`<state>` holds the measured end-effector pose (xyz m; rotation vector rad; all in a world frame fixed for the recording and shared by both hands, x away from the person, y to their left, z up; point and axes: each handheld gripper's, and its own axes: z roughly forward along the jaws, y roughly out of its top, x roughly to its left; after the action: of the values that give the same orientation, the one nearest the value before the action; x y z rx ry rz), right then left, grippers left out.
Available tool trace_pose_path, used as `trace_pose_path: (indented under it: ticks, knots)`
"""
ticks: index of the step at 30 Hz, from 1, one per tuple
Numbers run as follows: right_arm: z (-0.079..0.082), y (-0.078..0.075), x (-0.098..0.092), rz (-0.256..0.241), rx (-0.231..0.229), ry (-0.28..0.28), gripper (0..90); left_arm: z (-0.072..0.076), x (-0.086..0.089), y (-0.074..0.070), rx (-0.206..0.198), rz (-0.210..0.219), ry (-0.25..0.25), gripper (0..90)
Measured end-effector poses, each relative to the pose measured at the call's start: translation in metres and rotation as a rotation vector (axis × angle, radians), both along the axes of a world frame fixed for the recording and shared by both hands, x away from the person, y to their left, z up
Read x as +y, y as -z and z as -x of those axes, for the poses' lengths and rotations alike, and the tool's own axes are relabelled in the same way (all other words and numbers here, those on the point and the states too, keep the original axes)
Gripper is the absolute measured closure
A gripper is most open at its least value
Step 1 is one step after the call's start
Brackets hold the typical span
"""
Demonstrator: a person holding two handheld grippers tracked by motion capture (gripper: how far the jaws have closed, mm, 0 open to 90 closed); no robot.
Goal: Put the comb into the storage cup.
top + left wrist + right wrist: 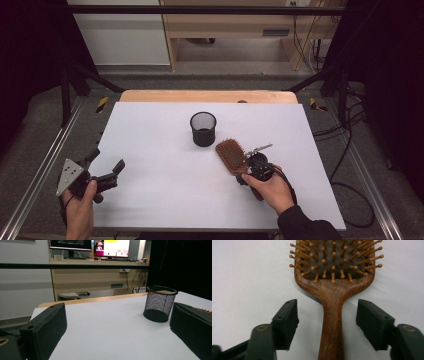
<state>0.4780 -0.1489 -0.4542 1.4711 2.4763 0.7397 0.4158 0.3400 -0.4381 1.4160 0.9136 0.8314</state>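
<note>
Wooden desk [100, 277] with monitors [90, 246] behind table.

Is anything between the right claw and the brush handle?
Nothing visible. The right claw is open, one jaw on each side of the brush handle, with only bare table in the gaps. Neither jaw touches the wood yet.
</note>
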Motion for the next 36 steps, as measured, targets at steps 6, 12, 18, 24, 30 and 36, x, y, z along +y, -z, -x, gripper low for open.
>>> trace_pose_path:
  ticks: [6,12,18,24,30,36]
  knots:
    - [0.001,0.001,-0.002,0.0,-0.029,0.024,46.7,-0.001,0.0,0.0,0.003,0.006,0.0,1.5]
    - [0.005,0.003,-0.006,-0.008,-0.059,0.029,55.8,-0.001,-0.001,0.001,0.003,0.0,0.002,1.5]
    - [0.01,0.009,-0.006,-0.001,-0.078,0.029,60.0,-0.001,0.0,0.001,0.007,-0.003,-0.003,1.5]
    - [0.014,0.01,-0.004,0.029,-0.108,0.027,63.0,0.0,0.0,0.001,0.007,-0.004,-0.002,1.6]
    - [0.012,0.009,0.001,0.059,-0.095,0.014,69.3,0.001,0.0,0.0,0.004,-0.007,-0.003,1.6]
    - [0.01,0.011,-0.007,0.006,-0.083,0.017,71.9,0.001,-0.001,0.0,0.004,-0.016,0.001,1.6]
